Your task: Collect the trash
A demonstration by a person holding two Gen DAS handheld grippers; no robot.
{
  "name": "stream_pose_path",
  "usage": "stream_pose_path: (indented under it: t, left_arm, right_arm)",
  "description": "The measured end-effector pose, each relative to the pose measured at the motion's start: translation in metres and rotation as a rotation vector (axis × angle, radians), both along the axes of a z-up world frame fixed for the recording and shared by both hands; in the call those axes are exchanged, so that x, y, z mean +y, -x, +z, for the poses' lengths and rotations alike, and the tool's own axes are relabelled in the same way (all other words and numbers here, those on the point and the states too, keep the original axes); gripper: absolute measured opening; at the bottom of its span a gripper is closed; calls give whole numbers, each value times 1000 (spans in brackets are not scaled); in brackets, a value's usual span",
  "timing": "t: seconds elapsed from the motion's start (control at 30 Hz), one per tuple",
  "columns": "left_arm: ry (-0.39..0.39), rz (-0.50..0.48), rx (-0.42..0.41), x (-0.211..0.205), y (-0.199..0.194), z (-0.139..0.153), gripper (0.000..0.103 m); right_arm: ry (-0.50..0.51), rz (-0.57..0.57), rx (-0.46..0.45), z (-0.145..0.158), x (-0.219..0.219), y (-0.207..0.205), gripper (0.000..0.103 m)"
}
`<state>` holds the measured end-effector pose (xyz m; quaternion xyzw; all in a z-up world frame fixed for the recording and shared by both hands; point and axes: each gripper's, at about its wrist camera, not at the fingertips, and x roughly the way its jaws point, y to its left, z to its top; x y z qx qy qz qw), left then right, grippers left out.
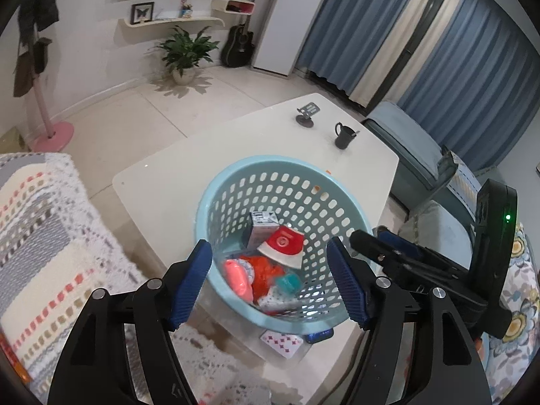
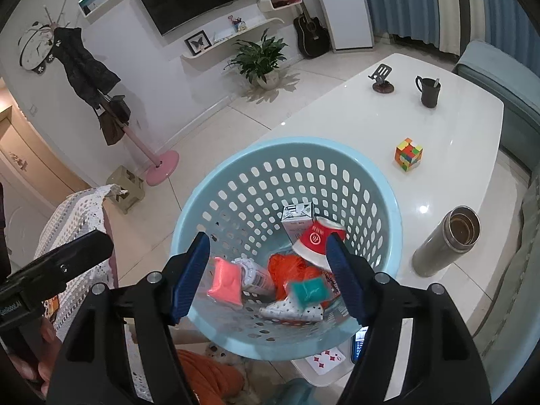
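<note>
Both grippers, left [image 1: 270,283] and right [image 2: 266,278], hung over the one light-blue basket [image 2: 381,182] on the white table [image 1: 168,182] with jaws wide and nothing in them. Inside, I counted one pink pouch [image 2: 225,281], one teal packet [image 2: 308,291], one orange bag [image 2: 287,266], one red paper cup [image 2: 315,238] and one milk carton [image 2: 297,217]. Farther back, both views caught one black mug [image 1: 342,135] and one phone stand [image 1: 307,113], but only the right view showed the one Rubik's cube [image 2: 408,153] and one steel flask [image 2: 445,246].

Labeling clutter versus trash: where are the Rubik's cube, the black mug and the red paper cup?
Rubik's cube [image 2: 408,154]: right wrist view, front corner.
Black mug [image 2: 429,93]: right wrist view, body.
Red paper cup [image 2: 315,238]: right wrist view, red side.
</note>
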<state>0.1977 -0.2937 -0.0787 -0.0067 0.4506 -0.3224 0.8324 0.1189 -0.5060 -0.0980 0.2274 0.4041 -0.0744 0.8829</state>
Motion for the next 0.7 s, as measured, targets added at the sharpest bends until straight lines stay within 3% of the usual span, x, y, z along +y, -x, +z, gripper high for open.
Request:
stream_pose_path:
  t: [0.2,0.4,0.5,0.7]
  left_arm:
    - [19,36,-52,20,13,20,69]
    - [56,119,-63,64,29,27,69]
    - [24,200,-94,109,48,29,69]
    - [44,397,-58,205,73,32,68]
  right_arm:
    - [13,30,-30,14,13,4,67]
    - [99,70,-81,36,37,10,67]
    - [144,97,-111,45,52,14,67]
    - [195,179,-142,55,90,10,67]
